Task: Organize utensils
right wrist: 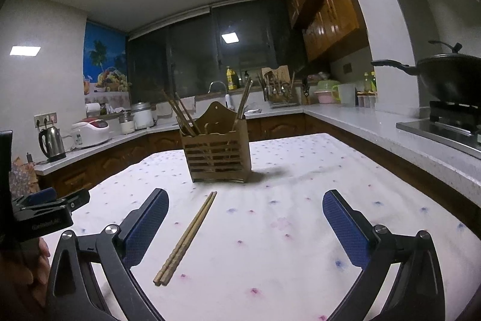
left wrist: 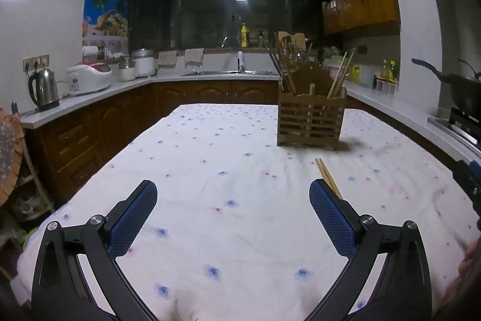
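R gripper (right wrist: 245, 226): nearest item in R wrist view; jaws spread wide, nothing btwn pads, held above tablecloth (right wrist: 300, 245).
L gripper (left wrist: 233, 215): jaws likewise wide apart, empty; also seen at L edge of R wrist view.
Loose chopsticks (right wrist: 186, 236): one pair, wood, flat on cloth, side by side & touching; partly hidden behind R finger in L wrist view.
Long axis: runs from near-L (thick ends) up to far-R (tips), tips toward holder.
Key relation: pair lies inside R gripper's span, close to its L finger (right wrist: 147, 227); sits outside L gripper's span, off its R side. R gripper nearer, my call; likely needs shift L + wrist turn so pads close across the sticks.
Holder (right wrist: 218, 152): slatted wood caddy, upright on cloth beyond the tips; more chopsticks already stand in both ends.
Writing: pale lettering on L gripper body, too blurred to read. No other legible labels.
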Demonstrator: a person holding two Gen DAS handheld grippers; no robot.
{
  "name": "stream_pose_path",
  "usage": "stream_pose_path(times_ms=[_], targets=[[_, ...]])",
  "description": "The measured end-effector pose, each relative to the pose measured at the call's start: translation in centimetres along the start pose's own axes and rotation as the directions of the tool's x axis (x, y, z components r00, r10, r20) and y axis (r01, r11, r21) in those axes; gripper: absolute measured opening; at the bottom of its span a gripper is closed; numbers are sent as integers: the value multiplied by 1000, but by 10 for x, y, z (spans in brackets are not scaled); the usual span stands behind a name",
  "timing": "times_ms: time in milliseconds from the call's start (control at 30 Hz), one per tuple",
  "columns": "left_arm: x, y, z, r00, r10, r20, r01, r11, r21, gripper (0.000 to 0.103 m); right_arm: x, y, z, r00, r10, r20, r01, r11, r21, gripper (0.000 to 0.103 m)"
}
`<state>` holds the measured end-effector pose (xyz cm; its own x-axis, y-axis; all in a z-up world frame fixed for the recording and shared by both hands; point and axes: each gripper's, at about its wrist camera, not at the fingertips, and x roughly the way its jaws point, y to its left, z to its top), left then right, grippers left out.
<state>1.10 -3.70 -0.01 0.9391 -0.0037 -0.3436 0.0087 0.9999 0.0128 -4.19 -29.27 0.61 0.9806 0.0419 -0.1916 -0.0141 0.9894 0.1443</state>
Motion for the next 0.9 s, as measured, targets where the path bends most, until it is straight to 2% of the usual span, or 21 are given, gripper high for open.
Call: stream_pose_path(times_ms=[233, 500, 900], targets=[[3, -8, -3, 1000, 4, -11, -4, 999, 33, 103, 0, -2, -1, 1000, -2, 9, 2, 1000, -3, 103], [8, -6, -2, 999, 3, -33, -2, 1000, 21, 103, 0, -1, -1, 1000, 0, 9, 0, 1000, -7, 103], [10, -4, -3, 1000, 11, -21, -10, 1000, 20, 103, 2, 2, 2, 1000, 7, 7, -7, 1000, -12, 103]])
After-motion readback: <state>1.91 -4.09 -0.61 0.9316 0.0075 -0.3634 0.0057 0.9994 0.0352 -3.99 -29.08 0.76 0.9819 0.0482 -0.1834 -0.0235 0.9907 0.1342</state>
